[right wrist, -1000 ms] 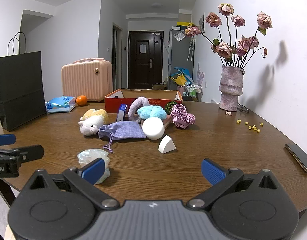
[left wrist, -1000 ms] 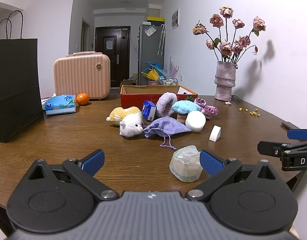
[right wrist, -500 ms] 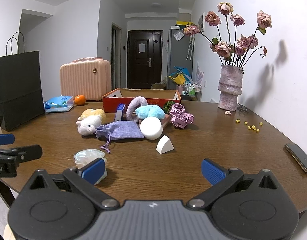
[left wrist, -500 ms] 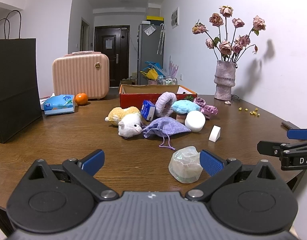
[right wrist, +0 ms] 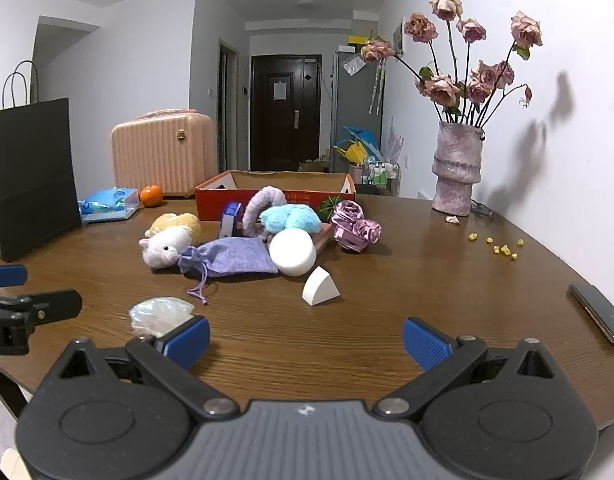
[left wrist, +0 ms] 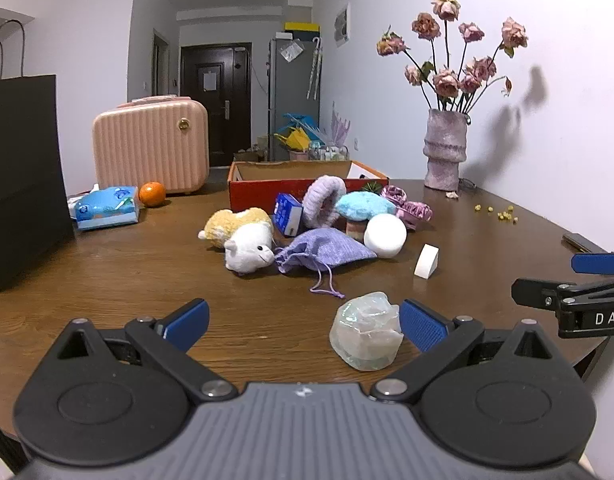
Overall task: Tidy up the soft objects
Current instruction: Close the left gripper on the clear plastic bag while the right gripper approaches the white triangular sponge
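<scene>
My left gripper point(left wrist: 303, 322) is wide open, empty. The translucent squishy lump point(left wrist: 366, 330) sits on the worktop point(left wrist: 107, 280) just inside its right finger, so left is nearer. My right gripper point(right wrist: 305, 338) is also open, empty; lump off its left finger. Red box point(left wrist: 263, 194) is beyond the pile.

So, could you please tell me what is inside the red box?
Only the red box brown inner walls and a white piece at its right end show; its floor is hidden by the front wall and by the purple ring and blue plush in front.
</scene>
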